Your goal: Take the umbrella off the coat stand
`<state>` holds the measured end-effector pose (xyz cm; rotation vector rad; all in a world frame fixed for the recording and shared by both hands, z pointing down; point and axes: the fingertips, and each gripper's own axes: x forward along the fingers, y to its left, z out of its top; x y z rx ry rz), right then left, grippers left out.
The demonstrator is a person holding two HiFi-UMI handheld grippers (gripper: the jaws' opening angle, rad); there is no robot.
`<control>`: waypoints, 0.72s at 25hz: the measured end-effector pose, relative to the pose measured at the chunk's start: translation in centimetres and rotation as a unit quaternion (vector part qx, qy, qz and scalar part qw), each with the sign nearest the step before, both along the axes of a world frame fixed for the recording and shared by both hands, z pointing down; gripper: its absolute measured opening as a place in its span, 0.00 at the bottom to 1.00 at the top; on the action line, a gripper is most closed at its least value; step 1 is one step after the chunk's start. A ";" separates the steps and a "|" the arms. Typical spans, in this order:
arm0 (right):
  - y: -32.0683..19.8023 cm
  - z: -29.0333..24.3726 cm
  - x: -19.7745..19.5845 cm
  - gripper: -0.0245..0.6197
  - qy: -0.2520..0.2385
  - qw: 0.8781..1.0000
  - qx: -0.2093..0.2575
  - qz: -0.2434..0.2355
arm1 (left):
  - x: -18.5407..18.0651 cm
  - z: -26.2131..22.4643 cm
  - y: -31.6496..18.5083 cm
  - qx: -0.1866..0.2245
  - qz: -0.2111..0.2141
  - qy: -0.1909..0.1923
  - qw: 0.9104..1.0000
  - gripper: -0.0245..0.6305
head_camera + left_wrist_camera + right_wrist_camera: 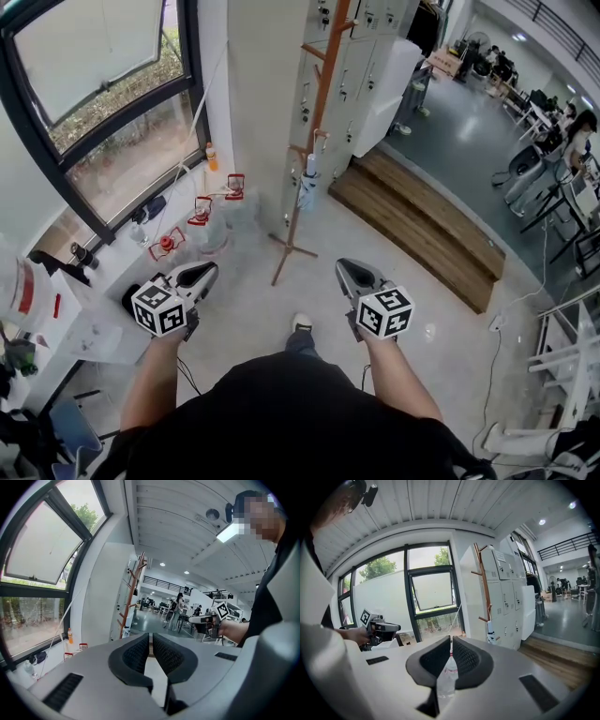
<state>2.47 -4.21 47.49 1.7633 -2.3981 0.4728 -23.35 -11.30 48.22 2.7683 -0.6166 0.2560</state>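
A tall orange-brown wooden coat stand [320, 131] rises from the floor in front of me, by the grey lockers. A small folded umbrella [308, 185], white with a blue pattern, hangs from one of its lower pegs. It also shows in the right gripper view, umbrella [490, 633] on stand [483, 592], and small in the left gripper view, umbrella [126, 631] on stand [133, 592]. My left gripper [202, 273] and right gripper [351, 274] are held side by side well short of the stand. Each has its jaws nearly together with nothing between them.
Several clear water jugs with red handles [201, 221] stand on the floor left of the stand, below the window [103, 103]. Grey lockers [349, 75] stand behind the stand, a low wooden platform [422, 220] lies to the right. People and desks are far right.
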 end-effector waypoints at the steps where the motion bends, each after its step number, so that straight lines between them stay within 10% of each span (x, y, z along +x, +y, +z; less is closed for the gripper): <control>1: -0.3 0.1 0.2 0.08 -0.001 1.000 0.001 -0.001 | 0.1 0.1 -0.2 0.001 -0.001 -0.001 1.000 0.10; 18: -7.3 0.1 4.9 0.08 -0.013 1.000 0.012 -0.001 | 4.9 -0.9 -6.5 0.012 0.005 -0.018 1.000 0.10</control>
